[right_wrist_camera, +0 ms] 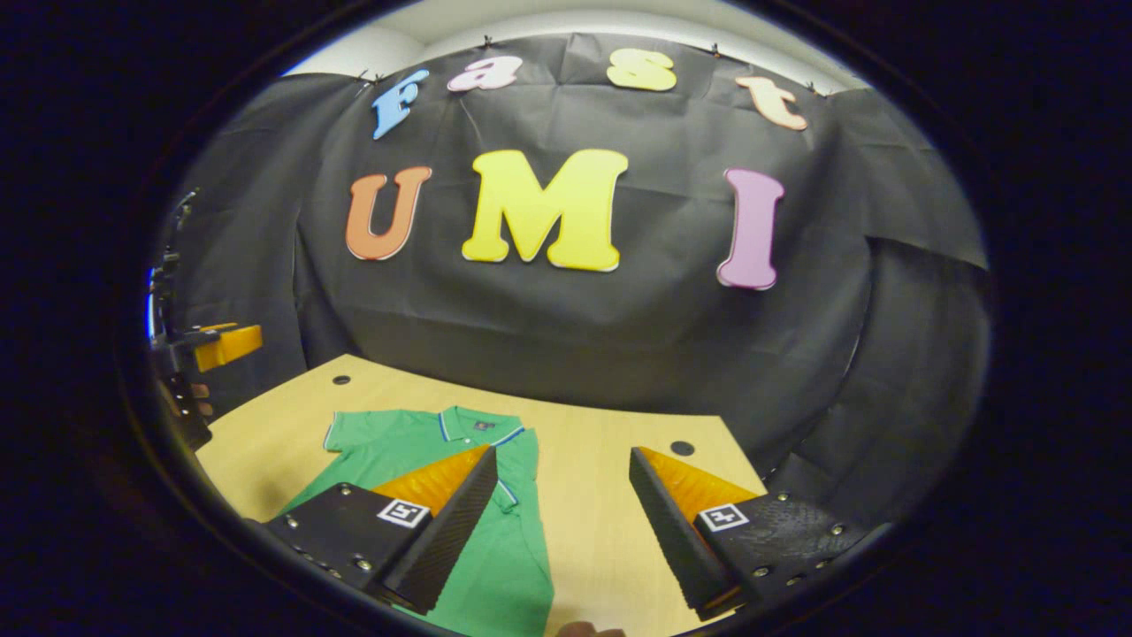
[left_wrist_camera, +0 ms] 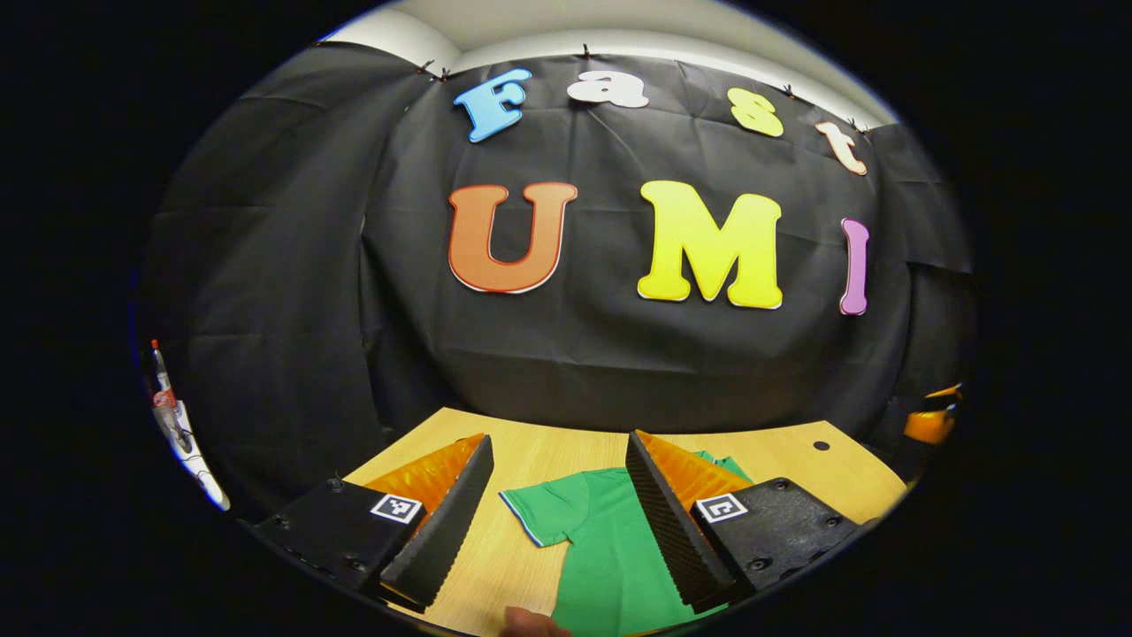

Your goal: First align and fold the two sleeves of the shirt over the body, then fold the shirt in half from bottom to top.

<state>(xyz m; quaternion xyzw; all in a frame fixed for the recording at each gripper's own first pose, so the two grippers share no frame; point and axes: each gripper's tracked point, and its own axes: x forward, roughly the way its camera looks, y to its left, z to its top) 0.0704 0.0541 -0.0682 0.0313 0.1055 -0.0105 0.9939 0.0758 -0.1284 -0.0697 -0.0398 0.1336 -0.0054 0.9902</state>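
Green polo shirt (right_wrist_camera: 416, 447) flat on wooden table (right_wrist_camera: 584, 460), both sleeves unfolded; left gripper (left_wrist_camera: 557, 509) and right gripper (right_wrist_camera: 562, 513) above it, jaws wide, empty.

Both cameras look forward, raised above the table (left_wrist_camera: 548, 451), toward the black wall. The left gripper view stands left of the shirt (left_wrist_camera: 610, 540); the right gripper view stands right. They share shirt, table and wall.

Your table (right_wrist_camera: 610, 460): light wood, w/ a green shirt (right_wrist_camera: 416, 442) lying flat on it, ahead and left of the right gripper (right_wrist_camera: 559, 495), collar toward the far edge.
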